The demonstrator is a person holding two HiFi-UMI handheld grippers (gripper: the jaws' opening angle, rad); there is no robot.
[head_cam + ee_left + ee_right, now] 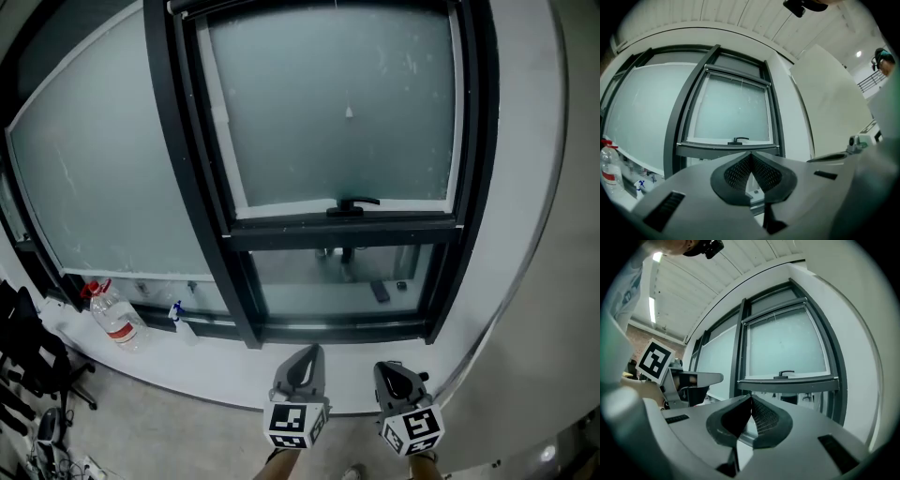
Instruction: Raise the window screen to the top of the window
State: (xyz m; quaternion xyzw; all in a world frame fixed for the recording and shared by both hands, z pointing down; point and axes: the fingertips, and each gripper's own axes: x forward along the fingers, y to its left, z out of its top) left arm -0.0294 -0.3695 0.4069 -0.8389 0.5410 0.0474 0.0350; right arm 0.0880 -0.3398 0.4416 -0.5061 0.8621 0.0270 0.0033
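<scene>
Barely started, I'd say. The screen hangs low, its handle at 12 o'clock from both grippers. The left gripper and right gripper are pinched shut, empty, well short of it.

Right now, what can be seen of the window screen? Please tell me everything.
The window screen is a pale, milky sheet with a white border, set upright inside the black window frame. A small black handle sits at the middle of its lower edge, above a dark crossbar. It covers the upper part; a clear strip below is uncovered. Nothing touches it.
</scene>
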